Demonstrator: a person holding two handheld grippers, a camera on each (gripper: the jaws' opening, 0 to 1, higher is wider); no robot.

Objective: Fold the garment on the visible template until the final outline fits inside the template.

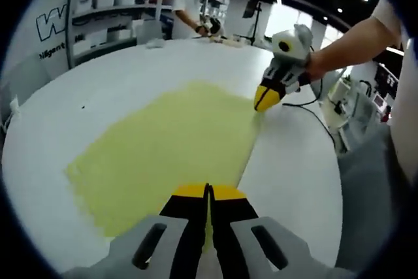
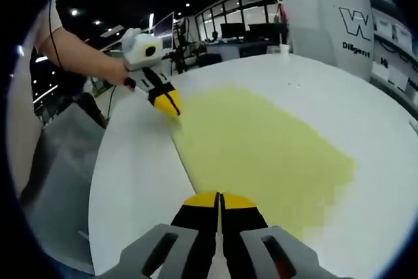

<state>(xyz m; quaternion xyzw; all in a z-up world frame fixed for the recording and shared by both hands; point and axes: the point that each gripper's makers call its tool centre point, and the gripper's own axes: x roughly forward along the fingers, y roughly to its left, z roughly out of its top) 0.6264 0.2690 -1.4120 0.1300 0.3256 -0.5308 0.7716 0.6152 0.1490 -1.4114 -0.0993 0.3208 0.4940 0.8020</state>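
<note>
A pale yellow garment (image 1: pixel 163 148) lies spread flat on a white round table (image 1: pixel 98 89). My left gripper (image 1: pixel 208 193) is shut on the garment's near edge, and a strip of cloth shows between its jaws. The right gripper (image 1: pixel 266 101), held by a hand, pinches the far corner of that same edge. In the right gripper view the garment (image 2: pixel 261 148) stretches away to the right. There my right gripper (image 2: pixel 219 197) is shut on its near corner, and the left gripper (image 2: pixel 166 104) grips the far corner by the table rim.
Shelves with white bins (image 1: pixel 111 4) stand behind the table, and a person (image 1: pixel 186 8) works at its far side. A black cable (image 1: pixel 320 112) trails over the right rim. Grey cloth (image 2: pixel 62 161) hangs beside the table edge. Desks with monitors (image 2: pixel 241 31) stand beyond.
</note>
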